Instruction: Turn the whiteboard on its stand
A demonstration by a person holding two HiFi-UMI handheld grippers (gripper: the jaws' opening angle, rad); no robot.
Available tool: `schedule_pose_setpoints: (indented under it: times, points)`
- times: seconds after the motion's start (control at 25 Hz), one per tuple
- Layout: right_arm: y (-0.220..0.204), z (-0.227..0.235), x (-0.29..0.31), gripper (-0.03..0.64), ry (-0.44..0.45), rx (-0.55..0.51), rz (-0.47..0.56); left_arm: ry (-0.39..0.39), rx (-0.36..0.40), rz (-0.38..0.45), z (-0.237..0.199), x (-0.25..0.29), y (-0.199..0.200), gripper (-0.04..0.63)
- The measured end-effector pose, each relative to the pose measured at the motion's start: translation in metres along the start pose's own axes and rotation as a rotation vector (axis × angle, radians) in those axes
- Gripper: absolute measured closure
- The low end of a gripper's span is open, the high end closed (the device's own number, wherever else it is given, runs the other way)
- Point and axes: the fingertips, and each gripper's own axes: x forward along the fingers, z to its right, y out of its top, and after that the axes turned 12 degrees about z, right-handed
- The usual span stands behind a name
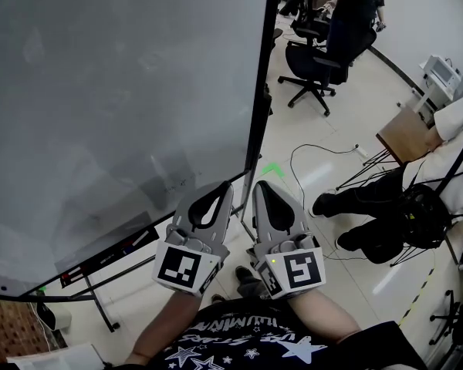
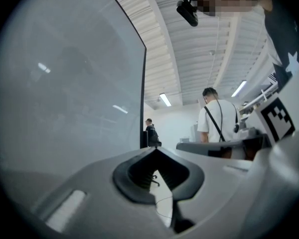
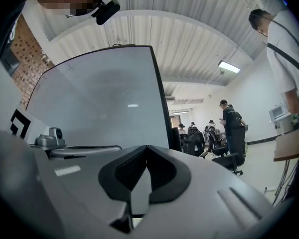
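Note:
The whiteboard (image 1: pixel 123 91) is a large grey-white panel in a black frame that fills the left of the head view. It rests on a black stand (image 1: pixel 96 303) with a pen tray (image 1: pixel 108 257) along its lower edge. My left gripper (image 1: pixel 226 185) is shut and empty, its tips close to the board's lower right corner. My right gripper (image 1: pixel 259 183) is also shut and empty, just right of the frame's edge. In the left gripper view the board (image 2: pixel 65 93) rises left of the closed tips of the left gripper (image 2: pixel 155 149). In the right gripper view the board (image 3: pixel 99 98) stands beyond the right gripper (image 3: pixel 147 147).
A black office chair (image 1: pixel 316 60) and a standing person (image 1: pixel 359 2) are at the back right. A seated person's black shoes (image 1: pixel 347 206) and a floor cable (image 1: pixel 309 156) lie to the right. A wooden board (image 1: pixel 405 133) is farther right, and a brick wall (image 1: pixel 8 330) at lower left.

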Motion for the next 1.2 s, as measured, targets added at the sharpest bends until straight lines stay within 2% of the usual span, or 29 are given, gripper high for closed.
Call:
schedule_pose_setpoints:
  times: [0.2, 0.68, 0.92, 1.2]
  points:
    - [-0.005, -0.008, 0.002, 0.609, 0.023, -0.016, -0.029, 0.001, -0.005, -0.005, -0.004, -0.004, 0.001, 0.591]
    - [-0.004, -0.020, 0.005, 0.609, 0.048, -0.048, -0.028, -0.005, 0.000, 0.001, -0.006, -0.011, 0.002, 0.591]
    - [-0.005, -0.021, 0.007, 0.609, 0.049, -0.050, -0.034, -0.021, 0.051, 0.009, -0.002, -0.011, 0.006, 0.591]
    - [-0.003, -0.026, 0.006, 0.609, 0.077, -0.064, -0.024, -0.020, 0.043, 0.011, 0.000, -0.013, 0.005, 0.591]
